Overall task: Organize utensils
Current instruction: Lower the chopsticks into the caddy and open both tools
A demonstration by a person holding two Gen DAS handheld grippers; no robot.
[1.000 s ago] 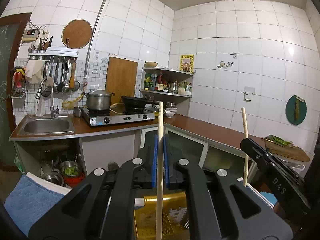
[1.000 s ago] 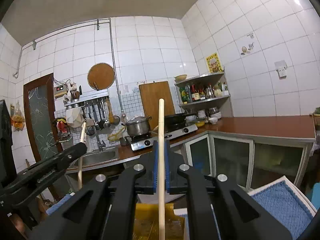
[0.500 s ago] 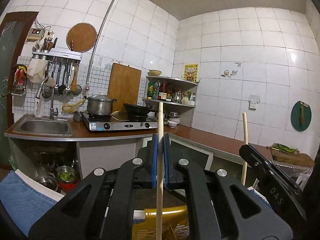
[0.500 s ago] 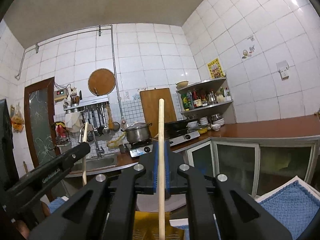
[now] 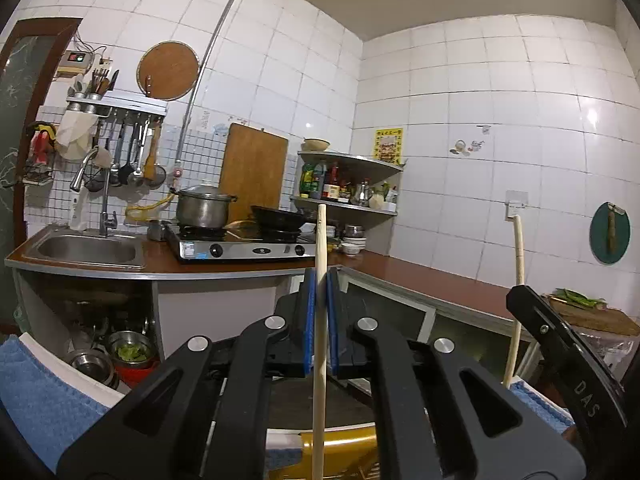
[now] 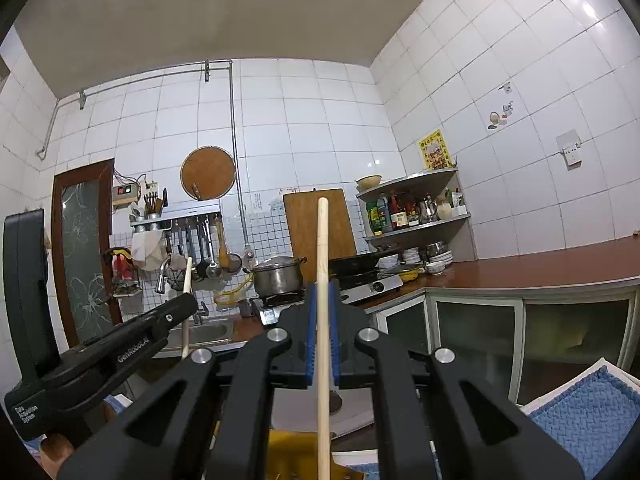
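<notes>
My left gripper is shut on a pale wooden chopstick that stands upright between its blue pads. My right gripper is shut on a second upright wooden chopstick. Each gripper shows in the other's view: the right one with its stick at the left view's right side, the left one with its stick at the right view's left. A yellow perforated object lies below both grippers; its shape is mostly hidden.
Blue towels lie on white boards at the lower corners. Beyond are a sink, a gas stove with a pot, a shelf of bottles and a brown counter.
Both grippers have tilted upward with their chopsticks, so more wall and ceiling shows and the yellow object has sunk toward the bottom edge. Both grips are unchanged.
</notes>
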